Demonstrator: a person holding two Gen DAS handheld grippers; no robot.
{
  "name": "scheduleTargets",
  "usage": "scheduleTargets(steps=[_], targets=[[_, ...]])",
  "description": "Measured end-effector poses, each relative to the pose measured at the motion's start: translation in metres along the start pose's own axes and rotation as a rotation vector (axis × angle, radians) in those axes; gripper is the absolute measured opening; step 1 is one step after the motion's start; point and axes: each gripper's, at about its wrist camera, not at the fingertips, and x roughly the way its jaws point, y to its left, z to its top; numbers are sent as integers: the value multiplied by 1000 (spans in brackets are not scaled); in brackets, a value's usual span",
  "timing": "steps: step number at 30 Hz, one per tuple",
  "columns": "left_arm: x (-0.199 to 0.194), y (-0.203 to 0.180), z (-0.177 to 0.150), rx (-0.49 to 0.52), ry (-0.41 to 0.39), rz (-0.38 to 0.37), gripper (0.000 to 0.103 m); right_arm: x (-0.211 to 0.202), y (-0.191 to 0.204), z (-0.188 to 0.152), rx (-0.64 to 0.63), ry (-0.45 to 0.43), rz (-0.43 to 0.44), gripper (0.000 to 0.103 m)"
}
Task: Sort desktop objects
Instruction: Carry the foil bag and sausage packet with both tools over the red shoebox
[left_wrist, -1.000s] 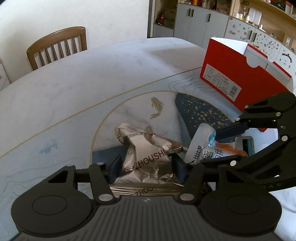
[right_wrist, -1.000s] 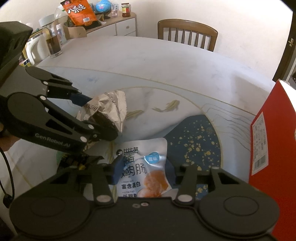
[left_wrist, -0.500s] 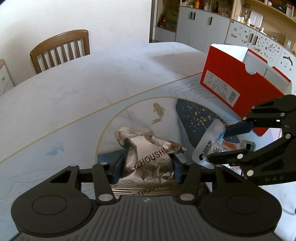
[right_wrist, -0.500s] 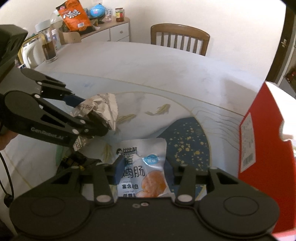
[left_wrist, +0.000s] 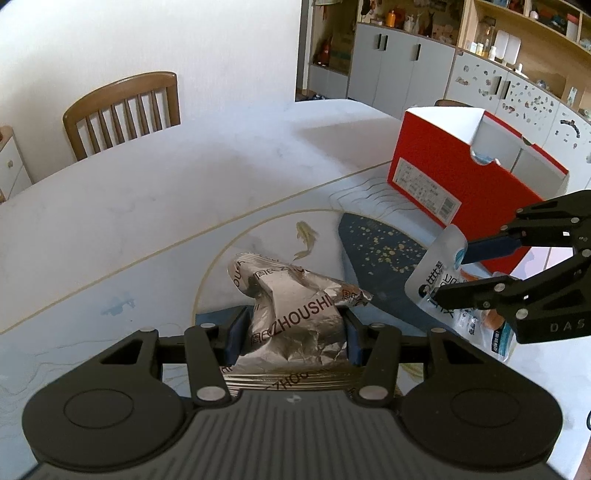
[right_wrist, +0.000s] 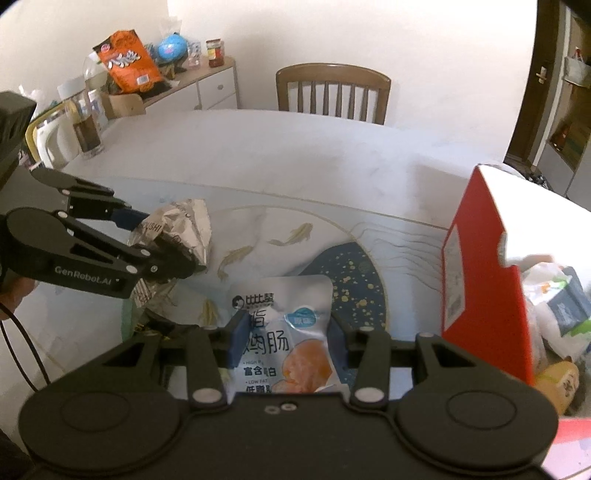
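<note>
A crumpled silver foil snack bag (left_wrist: 284, 291) is lifted off the table, and my left gripper (left_wrist: 293, 330) is shut on its lower half. In the right wrist view that same gripper (right_wrist: 166, 240) comes in from the left with the foil bag (right_wrist: 188, 225) pinched between its fingers. A white sausage pouch (right_wrist: 284, 332) with an orange picture is clamped in my right gripper (right_wrist: 287, 336). From the left wrist view the right gripper (left_wrist: 452, 275) holds the pouch (left_wrist: 430, 275) in the air near the red box (left_wrist: 461, 177). The box stands open-topped at the right.
A fish-patterned mat (left_wrist: 373, 258) covers the white table (left_wrist: 184, 177). Packets lie inside the red box (right_wrist: 476, 266). A wooden chair (right_wrist: 332, 92) stands at the far side. A glass jar (right_wrist: 86, 122) and a sideboard (right_wrist: 207, 85) are at the back left.
Both grippers have risen with their packets. The right one has carried the pouch towards the red box, which now fills more of its view. The left jaws squeezed the foil bag tighter.
</note>
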Motion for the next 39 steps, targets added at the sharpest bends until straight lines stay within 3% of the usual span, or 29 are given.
scheduleTargets(steps=[20, 39], targets=[[-39, -38, -1, 34, -38, -40, 51, -54, -6, -13, 86, -64, -19, 45], [-64, -87, 23, 77, -89, -95, 51, -109, -33, -16, 163, -144, -17, 45]])
